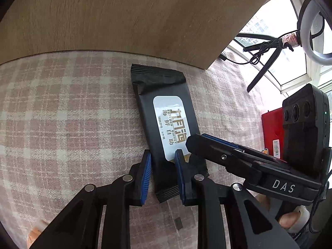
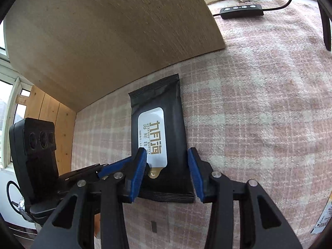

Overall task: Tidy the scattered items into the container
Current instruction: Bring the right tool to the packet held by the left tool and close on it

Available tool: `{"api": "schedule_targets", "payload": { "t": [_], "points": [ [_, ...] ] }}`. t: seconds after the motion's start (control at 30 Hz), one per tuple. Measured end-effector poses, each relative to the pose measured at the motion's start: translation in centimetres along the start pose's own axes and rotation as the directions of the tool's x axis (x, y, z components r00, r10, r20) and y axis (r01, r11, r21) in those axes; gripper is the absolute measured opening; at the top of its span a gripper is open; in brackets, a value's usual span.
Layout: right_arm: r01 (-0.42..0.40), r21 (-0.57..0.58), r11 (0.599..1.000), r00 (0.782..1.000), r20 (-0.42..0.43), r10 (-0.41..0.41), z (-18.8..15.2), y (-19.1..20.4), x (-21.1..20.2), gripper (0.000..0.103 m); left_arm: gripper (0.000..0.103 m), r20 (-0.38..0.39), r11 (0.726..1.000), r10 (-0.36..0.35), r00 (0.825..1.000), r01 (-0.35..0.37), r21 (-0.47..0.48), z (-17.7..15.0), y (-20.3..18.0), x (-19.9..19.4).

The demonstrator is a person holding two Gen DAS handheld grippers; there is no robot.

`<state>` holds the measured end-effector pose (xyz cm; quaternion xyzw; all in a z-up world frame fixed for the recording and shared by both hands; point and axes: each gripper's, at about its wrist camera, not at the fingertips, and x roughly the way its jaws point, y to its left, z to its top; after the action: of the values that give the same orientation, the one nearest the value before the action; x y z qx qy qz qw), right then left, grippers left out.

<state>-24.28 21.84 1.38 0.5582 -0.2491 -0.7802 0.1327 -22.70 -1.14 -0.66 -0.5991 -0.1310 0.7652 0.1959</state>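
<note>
Blue pads: the ribbed rubber faces on the left tongs (image 1: pixel 162 161) stand apart on either side of the near end of the black wipes packet (image 1: pixel 166 124); one pad sits at its left edge, the other over its label, so no clamp can be claimed yet.
Right tongs: the right tongs (image 2: pixel 167 159) are also spread, the left pad over the label's lower corner, the right pad just beside the packet's right edge with a sliver of cloth between. Both tools straddle the same end, probably so that one can steady the flat packet while the other closes.
Packet: it lies flat on the pink checked cloth (image 1: pixel 62 114) covering the desk, long axis pointing away, its far crimped end near the wooden panel (image 1: pixel 103 20).
Why flat matters: a thin soft pack offers little height, so my guess is the pads must pinch across its width, low against the cloth.
Wooden panel: a pale board rising just beyond the packet; whether it is a wall of the container cannot be told.
Red box: a red box (image 1: pixel 271 128) lies to the right, behind the other tool.
Far edge: a black remote (image 2: pixel 241 11) on a cable rests well apart, near the window.
</note>
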Motion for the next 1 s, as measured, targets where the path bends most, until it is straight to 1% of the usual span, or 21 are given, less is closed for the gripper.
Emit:
{"api": "schedule_targets", "payload": {
  "t": [0.1,0.17,0.2,0.27,0.33,0.4,0.47,0.53,0.63,0.7,0.77,0.83,0.9,0.97,1.0],
  "points": [
    [-0.025,0.024,0.999,1.0,-0.006,0.025,0.0,-0.7,-0.1,0.027,0.013,0.03,1.0,-0.023,0.999,0.023,-0.006,-0.1,-0.4,-1.0],
    [-0.041,0.04,0.998,0.999,-0.009,0.041,-0.1,-1.2,-0.2,0.027,0.01,0.041,0.999,-0.05,0.998,0.05,-0.007,-0.1,-0.7,-1.6],
    [-0.049,0.048,0.998,0.999,-0.01,0.049,-0.1,-1.4,-0.2,0.027,0.009,0.039,0.999,-0.049,0.998,0.049,0.004,-0.1,-1.0,-1.6],
    [-0.054,0.067,0.996,0.998,-0.014,0.055,-0.1,-2.0,-0.6,0.027,0.009,0.038,0.997,-0.079,0.996,0.08,-0.009,-0.2,-1.1,-1.6],
    [-0.061,0.093,0.994,0.998,-0.017,0.063,-0.1,-2.6,-1.0,0.029,0.009,0.05,0.993,-0.12,0.992,0.12,-0.012,-0.3,-1.6,-1.7],
    [-0.101,0.143,0.985,0.994,-0.024,0.105,0.0,-3.6,-1.4,0.029,0.009,0.073,0.99,-0.141,0.987,0.141,0.004,-0.3,-2.4,-2.0],
    [-0.158,0.19,0.969,0.986,-0.022,0.166,0.2,-4.6,-1.8,0.029,0.01,0.088,0.992,-0.123,0.989,0.119,0.048,-0.4,-3.8,-2.2],
    [-0.174,0.208,0.963,0.983,-0.022,0.183,0.3,-5.1,-2.2,0.029,0.01,0.104,0.992,-0.094,0.99,0.084,0.091,-0.6,-5.1,-2.2],
    [-0.162,0.19,0.968,0.985,-0.02,0.169,0.3,-5.0,-2.4,0.029,0.01,0.12,0.992,-0.073,0.99,0.06,0.108,-0.6,-5.9,-1.9],
    [-0.168,0.202,0.965,0.984,-0.019,0.176,0.3,-5.1,-1.9,0.029,0.01,0.122,0.994,-0.065,0.99,0.053,0.1,-0.5,-5.8,-1.8],
    [-0.181,0.225,0.958,0.981,-0.031,0.193,0.8,-6.8,-3.0,0.029,0.009,0.122,0.993,-0.054,0.991,0.04,0.112,-0.4,-6.0,-1.8],
    [-0.18,0.229,0.957,0.98,-0.046,0.195,1.6,-7.3,-4.0,0.029,0.009,0.125,0.992,-0.049,0.991,0.035,0.118,-0.4,-6.2,-1.7],
    [-0.179,0.197,0.964,0.981,-0.036,0.189,2.4,-5.6,-3.8,0.029,0.009,0.13,0.992,-0.046,0.991,0.03,0.125,-0.3,-6.5,-1.7],
    [-0.156,0.147,0.977,0.987,-0.025,0.161,3.2,-4.3,-4.2,0.029,0.009,0.129,0.991,-0.044,0.991,0.027,0.132,-0.3,-6.7,-1.6],
    [-0.14,0.122,0.983,0.989,-0.026,0.144,3.6,-3.7,-4.5,0.031,0.009,0.121,0.991,-0.054,0.991,0.038,0.131,-0.3,-6.8,-1.4]
  ]
}}
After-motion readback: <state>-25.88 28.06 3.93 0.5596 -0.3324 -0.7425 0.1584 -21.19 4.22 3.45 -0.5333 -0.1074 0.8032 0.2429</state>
